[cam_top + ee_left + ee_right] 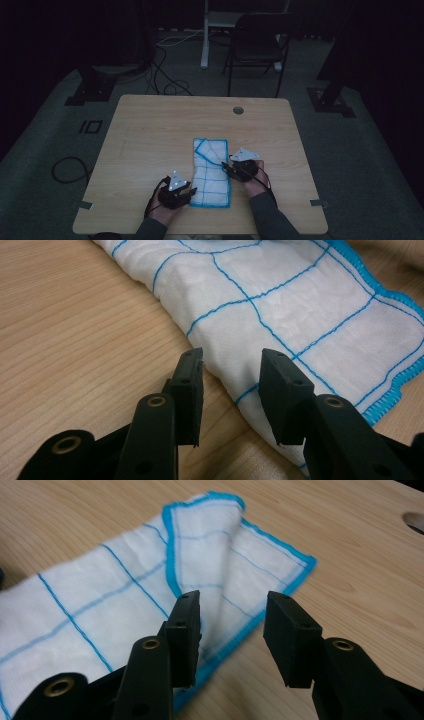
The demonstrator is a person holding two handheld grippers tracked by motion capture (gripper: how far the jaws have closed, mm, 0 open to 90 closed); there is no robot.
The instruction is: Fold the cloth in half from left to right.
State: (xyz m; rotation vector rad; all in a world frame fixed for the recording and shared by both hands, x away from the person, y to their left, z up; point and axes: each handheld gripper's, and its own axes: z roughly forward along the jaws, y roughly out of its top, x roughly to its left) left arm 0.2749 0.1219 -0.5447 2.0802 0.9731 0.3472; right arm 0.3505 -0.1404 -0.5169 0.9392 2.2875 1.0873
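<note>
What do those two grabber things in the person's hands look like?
Each is black. The left gripper and the right gripper both carry a grey three-cornered plate on top and trail a thin black cable. Up close, the fingers are flat, blocky black pads on black arms with small brass-coloured rings. The person's sleeves are dark grey.

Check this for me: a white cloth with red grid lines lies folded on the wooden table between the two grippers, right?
Not quite: the cloth has blue grid lines and a blue border, as the left gripper view shows. It does lie folded on the wooden table between the grippers.
</note>
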